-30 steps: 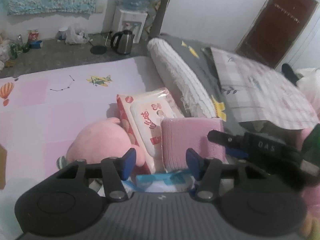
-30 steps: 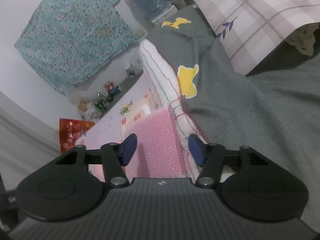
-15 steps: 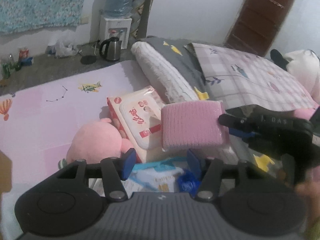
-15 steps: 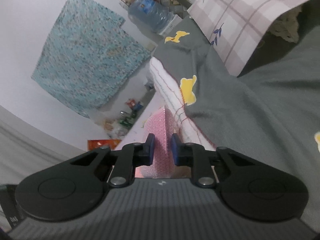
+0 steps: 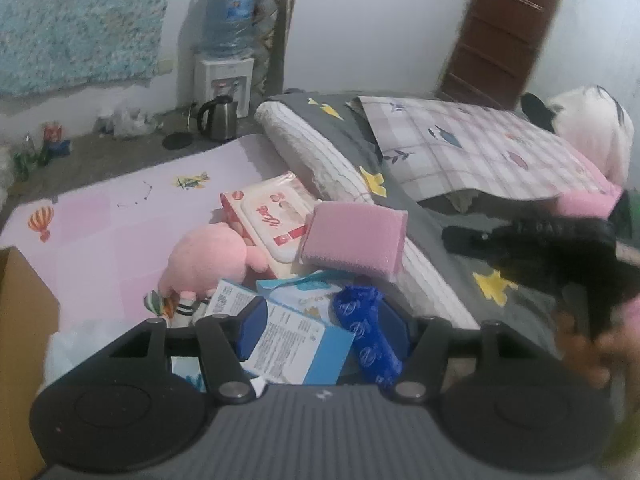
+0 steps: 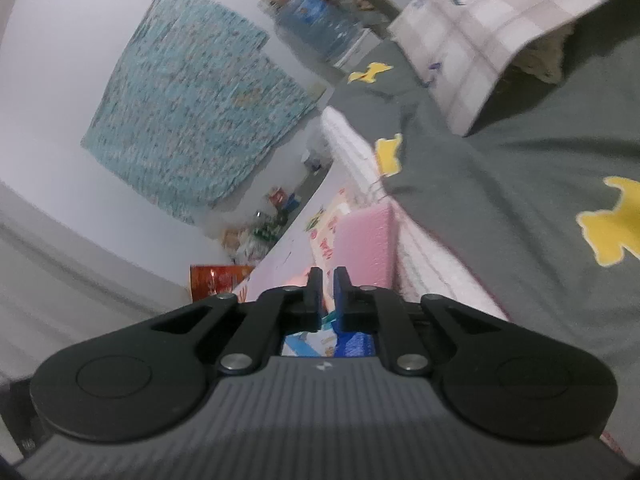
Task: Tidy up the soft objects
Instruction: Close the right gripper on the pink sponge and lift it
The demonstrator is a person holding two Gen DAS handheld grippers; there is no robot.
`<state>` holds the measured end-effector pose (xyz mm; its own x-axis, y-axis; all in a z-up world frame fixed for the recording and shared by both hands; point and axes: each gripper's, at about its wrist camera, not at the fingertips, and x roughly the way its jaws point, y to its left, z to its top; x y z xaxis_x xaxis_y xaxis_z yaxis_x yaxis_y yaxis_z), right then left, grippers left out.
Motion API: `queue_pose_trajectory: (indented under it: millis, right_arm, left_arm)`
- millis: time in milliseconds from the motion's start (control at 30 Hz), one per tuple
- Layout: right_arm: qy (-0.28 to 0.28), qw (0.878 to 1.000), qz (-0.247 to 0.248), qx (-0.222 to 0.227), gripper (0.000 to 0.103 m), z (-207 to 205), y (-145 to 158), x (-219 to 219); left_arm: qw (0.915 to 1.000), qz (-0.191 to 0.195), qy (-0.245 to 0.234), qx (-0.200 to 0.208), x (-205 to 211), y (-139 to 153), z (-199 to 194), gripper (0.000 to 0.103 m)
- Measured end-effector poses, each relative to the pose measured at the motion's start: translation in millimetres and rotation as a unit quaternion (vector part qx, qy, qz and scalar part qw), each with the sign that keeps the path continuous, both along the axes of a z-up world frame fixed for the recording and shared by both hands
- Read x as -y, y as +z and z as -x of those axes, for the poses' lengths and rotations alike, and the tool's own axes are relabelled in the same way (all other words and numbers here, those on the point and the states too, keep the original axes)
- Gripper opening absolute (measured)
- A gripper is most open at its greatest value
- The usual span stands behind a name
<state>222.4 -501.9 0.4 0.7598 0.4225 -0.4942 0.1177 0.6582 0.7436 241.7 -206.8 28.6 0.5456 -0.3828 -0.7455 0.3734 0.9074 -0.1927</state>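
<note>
A folded pink towel [image 5: 354,240] leans on the edge of the white rolled quilt [image 5: 320,152], over a pack of wet wipes [image 5: 268,212]. It also shows in the right wrist view [image 6: 368,240]. A pink plush toy [image 5: 208,256] lies to its left on the pink mat [image 5: 100,220]. My left gripper [image 5: 320,332] is open above a blue-white tissue pack [image 5: 292,340] and a blue wrapper [image 5: 368,340]. My right gripper [image 6: 327,284] is shut with nothing in it, drawn back from the towel; it shows at the right of the left wrist view [image 5: 456,238].
A grey blanket with yellow ducks [image 5: 472,272] and a checked pillow [image 5: 480,152] lie to the right. A cardboard box edge [image 5: 20,312] stands at the left. A kettle [image 5: 218,122] and water dispenser [image 5: 224,80] stand on the floor behind.
My right gripper closed on the pink towel, then came off it and pulled back to the right, shut. The towel now rests tilted against the quilt. My left gripper rose and drew back.
</note>
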Motion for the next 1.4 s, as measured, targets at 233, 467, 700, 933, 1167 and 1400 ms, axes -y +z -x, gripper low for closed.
queue_pose_trajectory:
  millis: [233, 467, 700, 933, 1167, 1400]
  right_arm:
    - [0.016, 0.996, 0.083, 0.006, 0.035, -61.5, 17.7, -4.5]
    - [0.024, 0.998, 0.052, -0.038, 0.035, -116.3, -17.4, 7.7]
    - [0.024, 0.998, -0.033, -0.05, 0.033, -101.2, -47.9, 18.0]
    - [0.039, 0.995, -0.077, -0.054, 0.034, -84.3, -61.2, 23.8]
    - [0.035, 0.991, -0.119, -0.059, 0.034, -73.4, -74.3, 37.2]
    - [0.026, 0.986, -0.156, -0.06, 0.034, -67.9, -83.9, 40.1]
  left_arm:
    - [0.9833, 0.096, 0.048, -0.147, 13.3, -33.1, -64.2, 0.058]
    - [0.9605, 0.143, 0.086, -0.223, 28.6, -72.2, -113.3, 0.064]
    - [0.9405, 0.199, 0.109, -0.253, 24.1, -92.6, -134.5, 0.077]
    - [0.9365, 0.2, 0.113, -0.265, 27.8, -98.7, -141.9, 0.08]
    - [0.9378, 0.21, 0.115, -0.251, 31.2, -96.2, -139.4, 0.079]
    - [0.9455, 0.196, 0.124, -0.229, 26.8, -90.8, -136.3, 0.052]
